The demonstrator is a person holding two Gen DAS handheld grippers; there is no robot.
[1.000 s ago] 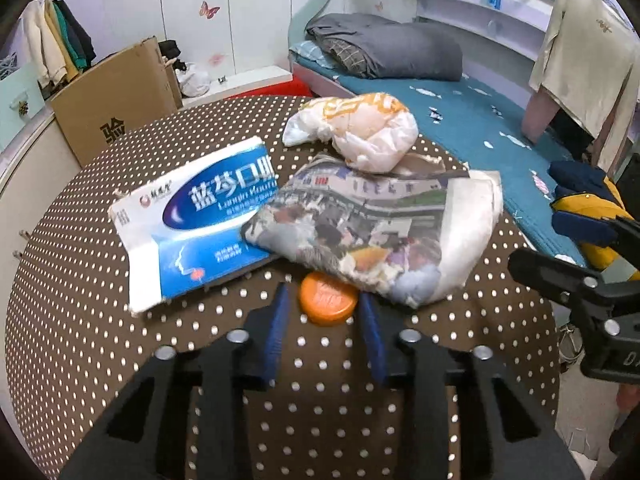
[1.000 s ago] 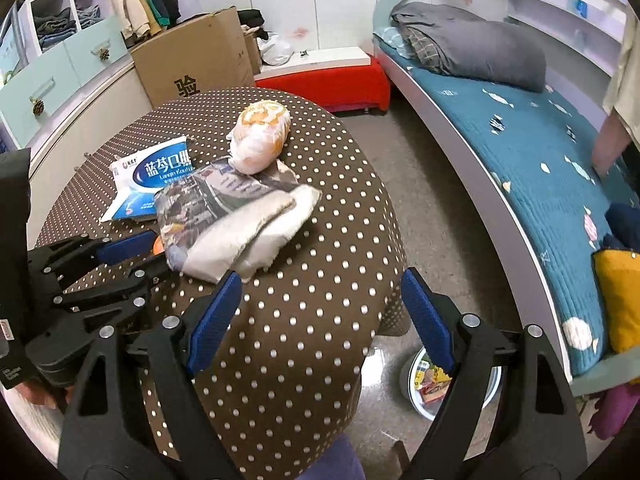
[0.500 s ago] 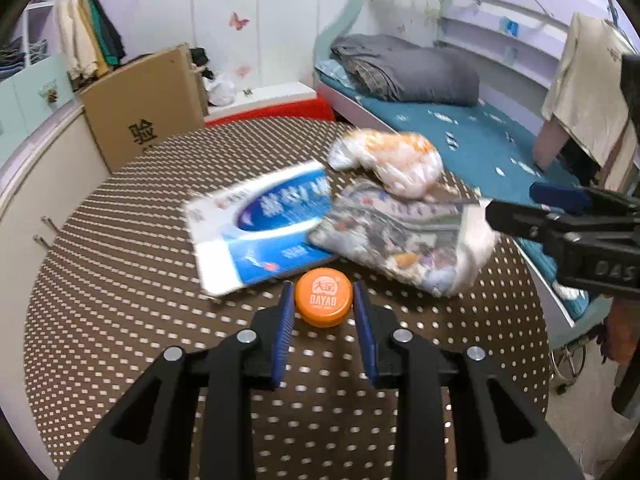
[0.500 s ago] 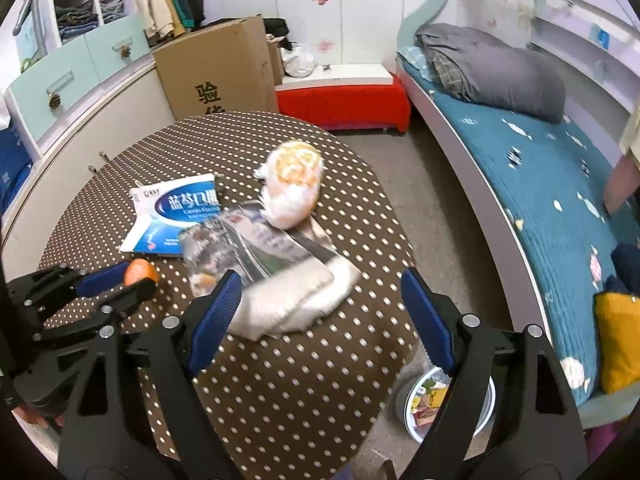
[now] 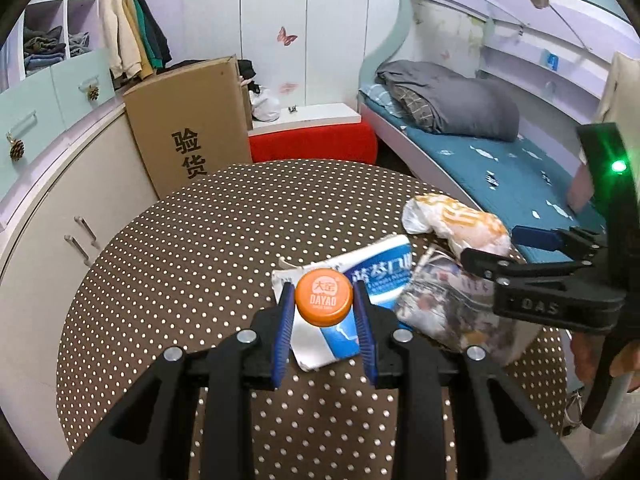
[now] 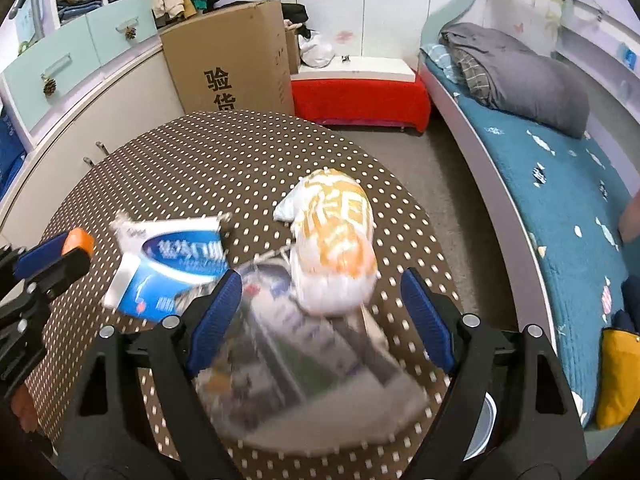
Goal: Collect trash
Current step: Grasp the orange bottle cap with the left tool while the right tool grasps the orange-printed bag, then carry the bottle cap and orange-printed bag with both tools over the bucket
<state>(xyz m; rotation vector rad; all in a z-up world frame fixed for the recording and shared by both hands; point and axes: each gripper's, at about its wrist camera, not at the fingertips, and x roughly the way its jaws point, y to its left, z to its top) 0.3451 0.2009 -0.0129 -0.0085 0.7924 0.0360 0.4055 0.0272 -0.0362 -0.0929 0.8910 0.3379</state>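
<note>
Left wrist view
Left gripper (image 5: 324, 314): jaws narrow, clamped on the orange bottle cap (image 5: 324, 298) by its rim, lifted clear of the cloth.
Cap handling: judged light, rigid, smooth-sided; rim pinch across the width suits, though likely to squirt out if squeezed off-centre.
Blue medicine box (image 5: 378, 280): flattened card behind the cap toward 1 o'clock, lying on the polka-dot table (image 5: 192, 264); judged light, bendy, best taken by an edge.
Folded newspaper (image 5: 448, 304): at 3 o'clock, partly under the other tool; soft, floppy, probably sags if gripped at one corner.
Room: wide bare cloth from 9 to 12 o'clock; table edge close at 3 o'clock.

Right wrist view
Right gripper (image 6: 320, 320): jaws wide, empty, hovering over the blurred newspaper (image 6: 304, 368).
Crumpled plastic bag (image 6: 334, 248): orange and white, at 12 o'clock between the fingers' line; judged light, crushable, slippery; pinch a bunched fold.
Medicine box (image 6: 172, 264): at 10 o'clock.
Cap (image 6: 78, 240): far at 9 o'clock, in the other tool's tips.
Edges: table rim drops to floor from 1 to 4 o'clock; round container on the floor at 4 o'clock, mostly hidden.
</note>
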